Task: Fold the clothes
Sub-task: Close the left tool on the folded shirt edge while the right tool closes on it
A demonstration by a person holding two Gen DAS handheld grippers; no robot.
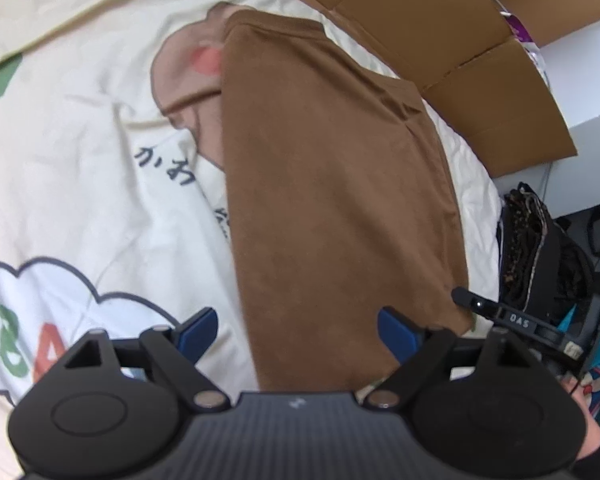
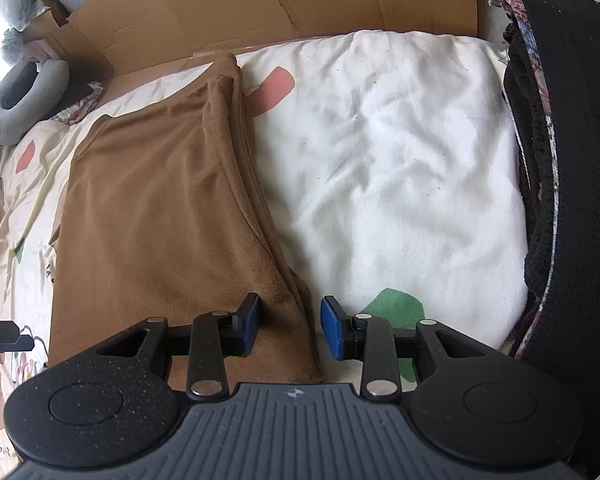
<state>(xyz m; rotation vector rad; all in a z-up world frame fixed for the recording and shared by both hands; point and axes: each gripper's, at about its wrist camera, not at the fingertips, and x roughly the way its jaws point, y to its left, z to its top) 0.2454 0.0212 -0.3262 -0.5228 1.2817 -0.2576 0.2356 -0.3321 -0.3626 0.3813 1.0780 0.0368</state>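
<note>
We find the brown garment (image 1: pixel 332 184) lying flat on the printed quilt (image 1: pixel 80 168), running from the lower centre of the left wrist frame up toward the cardboard (image 1: pixel 440 32) at upper right. In the right wrist frame it fills the left half, with several stacked layers showing along its right edge, so it already lies folded lengthwise into a long strip. Whether a further crosswise fold is due, or this is the finished state, the frames do not settle

The left gripper (image 1: pixel 298 334) stands wide open above the near end of the garment, holding nothing. The right gripper (image 2: pixel 288 326) is partly open, its fingers straddling the near right corner of the garment (image 2: pixel 160 208) without pinching it

Handling, in our judgement: the cloth is soft, light and limp, with a slightly napped surface that should grip the pads well. It will sag and its layers may slide apart unless taken through the full thickness. The near corners at the bottom of each frame are the soundest hold

Writing: "DAS" is legible on a black device (image 1: pixel 516 320) at lower right of the left frame. Dark script (image 1: pixel 168 164) is printed on the quilt at centre left; we cannot read it. Coloured characters (image 1: pixel 28 344) sit in a cloud outline at lower left
</note>
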